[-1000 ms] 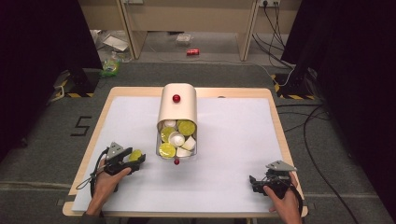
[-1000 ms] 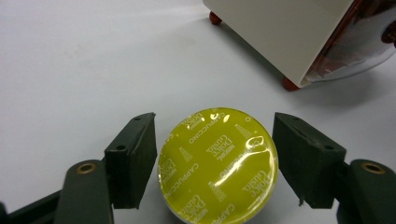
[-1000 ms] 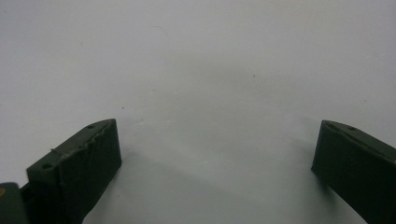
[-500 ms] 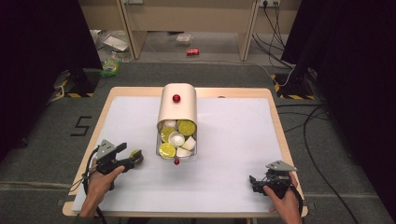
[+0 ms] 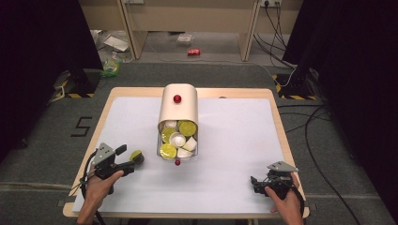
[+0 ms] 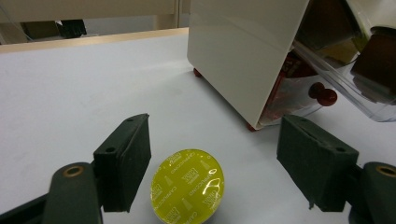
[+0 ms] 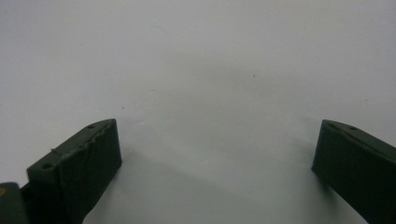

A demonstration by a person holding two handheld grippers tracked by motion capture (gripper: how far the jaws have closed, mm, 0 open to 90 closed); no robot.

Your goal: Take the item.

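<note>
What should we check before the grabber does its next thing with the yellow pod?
1. Yellow pod lies flat on the table, foil up: ok.
2. Left gripper jaws, just opened, stand apart from the pod: ok.
3. Pod dispenser drawer is pulled out with pods inside: ok.
4. Right gripper is open, nothing between its jaws: ok.
5. Free room in the drawer for another pod: cannot tell.

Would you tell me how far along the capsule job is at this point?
Done: one yellow capsule lies on the table, out of the drawer. In hand: the left gripper has just opened, jaws clear of it. Left: several capsules remain in the drawer; the right gripper rests open.
</note>
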